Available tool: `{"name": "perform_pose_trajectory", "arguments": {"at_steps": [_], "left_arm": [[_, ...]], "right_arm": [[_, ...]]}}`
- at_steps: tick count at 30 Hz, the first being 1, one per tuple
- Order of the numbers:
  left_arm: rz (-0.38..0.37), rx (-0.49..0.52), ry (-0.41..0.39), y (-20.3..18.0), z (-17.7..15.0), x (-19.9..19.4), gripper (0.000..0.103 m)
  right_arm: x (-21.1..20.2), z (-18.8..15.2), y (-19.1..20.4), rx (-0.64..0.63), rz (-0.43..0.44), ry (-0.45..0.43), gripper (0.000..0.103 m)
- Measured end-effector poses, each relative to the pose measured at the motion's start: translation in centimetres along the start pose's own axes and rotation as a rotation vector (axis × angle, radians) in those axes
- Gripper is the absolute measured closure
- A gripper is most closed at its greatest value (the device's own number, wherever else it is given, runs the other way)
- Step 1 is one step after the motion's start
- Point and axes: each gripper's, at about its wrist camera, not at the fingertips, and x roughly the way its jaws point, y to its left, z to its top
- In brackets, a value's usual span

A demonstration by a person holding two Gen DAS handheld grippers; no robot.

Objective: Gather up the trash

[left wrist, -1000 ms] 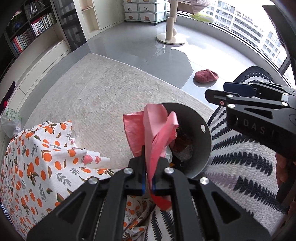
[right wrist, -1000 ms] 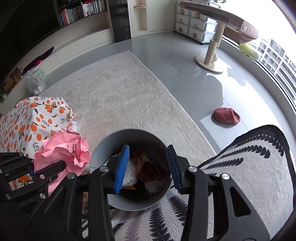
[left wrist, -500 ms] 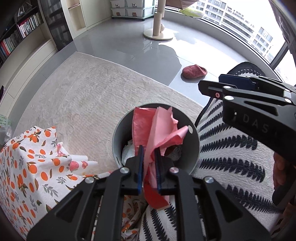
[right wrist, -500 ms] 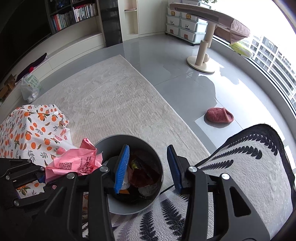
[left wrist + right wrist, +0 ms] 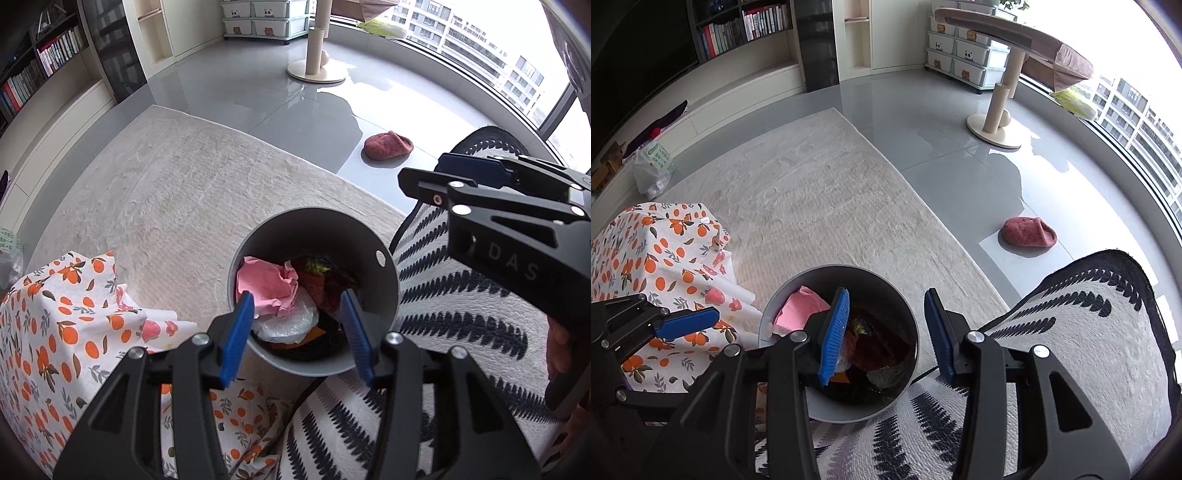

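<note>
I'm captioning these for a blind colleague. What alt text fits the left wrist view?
The left hand-held gripper hovers open above a grey bin holding crumpled pink paper and other trash. The right hand-held gripper enters from the right.

The left claw [image 5: 297, 332] hangs over the grey bin [image 5: 384, 291]. Its blue jaws have just been opening, and nothing is between them. The pink paper [image 5: 264, 284] lies in the bin on top of other trash. The right claw [image 5: 436, 173] is off to the side. A pink slipper [image 5: 388, 144] sits on the floor
</note>
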Motion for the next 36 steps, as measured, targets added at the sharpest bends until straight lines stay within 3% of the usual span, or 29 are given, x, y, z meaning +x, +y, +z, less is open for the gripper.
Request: {"name": "perform_pose_trajectory", "arguments": {"at_steps": [9, 19, 29, 31, 36], "left_arm": [[0.059, -0.110, -0.051, 2.6, -1.5, -2.9, 0.053], [0.123, -0.222, -0.112, 5.8, -6.0, -8.8, 0.053], [0.295, -0.425, -0.107, 10.0, -14.7, -16.0, 0.053], [0.344, -0.465, -0.105, 11.2, -16.8, -17.7, 0.045], [0.423, -0.580, -0.120, 14.4, -22.2, -22.6, 0.038]], "right_arm": [[-2.8, -0.5, 2.2, -0.029, 0.018, -0.026, 0.062], [-7.6, -1.6, 6.7, -0.079, 0.059, -0.073, 0.062], [-13.5, -3.6, 15.4, -0.222, 0.173, -0.111, 0.058], [-14.7, -4.2, 17.7, -0.260, 0.212, -0.115, 0.058], [-17.9, -6.2, 24.3, -0.369, 0.321, -0.108, 0.057]]}}
